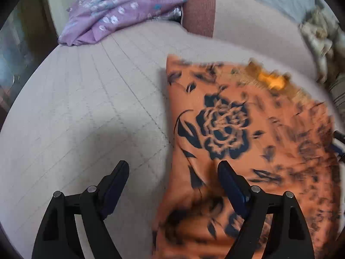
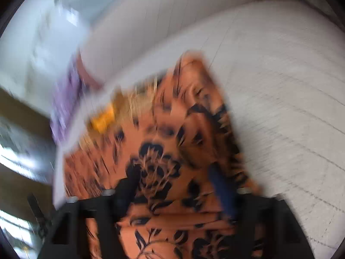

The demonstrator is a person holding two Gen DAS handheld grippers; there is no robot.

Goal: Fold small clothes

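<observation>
The orange floral garment (image 1: 248,129) lay folded flat on the quilted bed (image 1: 86,108). The left gripper (image 1: 172,168) hovered spread over its left edge, pinching nothing. The right gripper (image 2: 174,174), blurred, stood spread above the cloth, holding nothing.

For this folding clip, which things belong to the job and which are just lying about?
In the job:
orange floral garment
left tool, open
right tool, open

Lying about:
purple floral cloth
pink cushion
bed cover
</observation>
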